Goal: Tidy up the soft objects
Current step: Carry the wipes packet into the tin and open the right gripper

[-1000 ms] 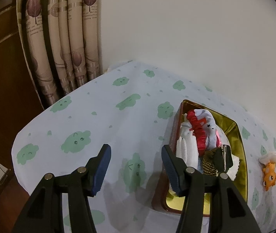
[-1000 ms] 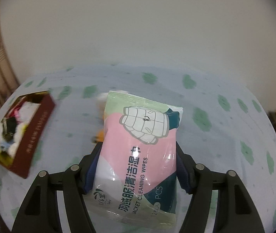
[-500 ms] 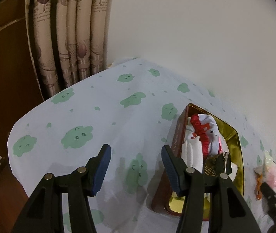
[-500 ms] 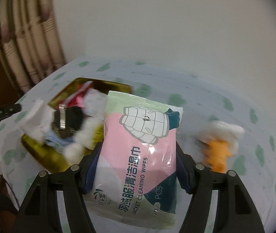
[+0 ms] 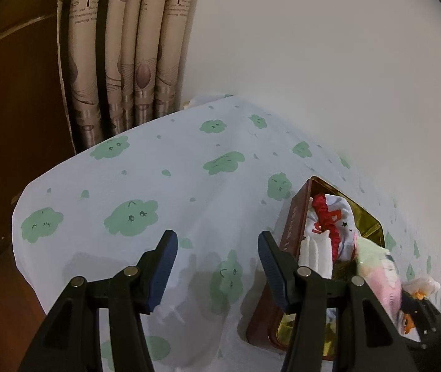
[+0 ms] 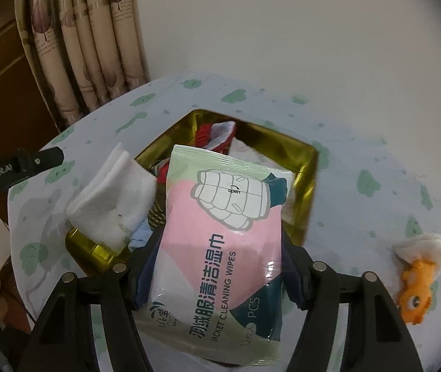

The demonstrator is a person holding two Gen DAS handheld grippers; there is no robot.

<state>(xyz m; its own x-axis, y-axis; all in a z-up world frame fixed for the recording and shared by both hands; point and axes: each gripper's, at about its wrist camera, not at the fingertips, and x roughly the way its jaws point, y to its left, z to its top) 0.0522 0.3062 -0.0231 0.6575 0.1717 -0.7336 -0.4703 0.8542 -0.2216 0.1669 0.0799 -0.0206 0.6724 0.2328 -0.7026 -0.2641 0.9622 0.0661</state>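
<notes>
The right gripper (image 6: 217, 266) fingers clamp the wipes pack (image 6: 220, 248), long axis pointing over the tin (image 6: 308, 167); left gripper (image 5: 217, 266) fingers wide, empty, beside the tin.

White wall (image 5: 313, 62), patterned beige curtain (image 5: 127, 62), brown wood panel (image 5: 12, 77), dim light
</notes>
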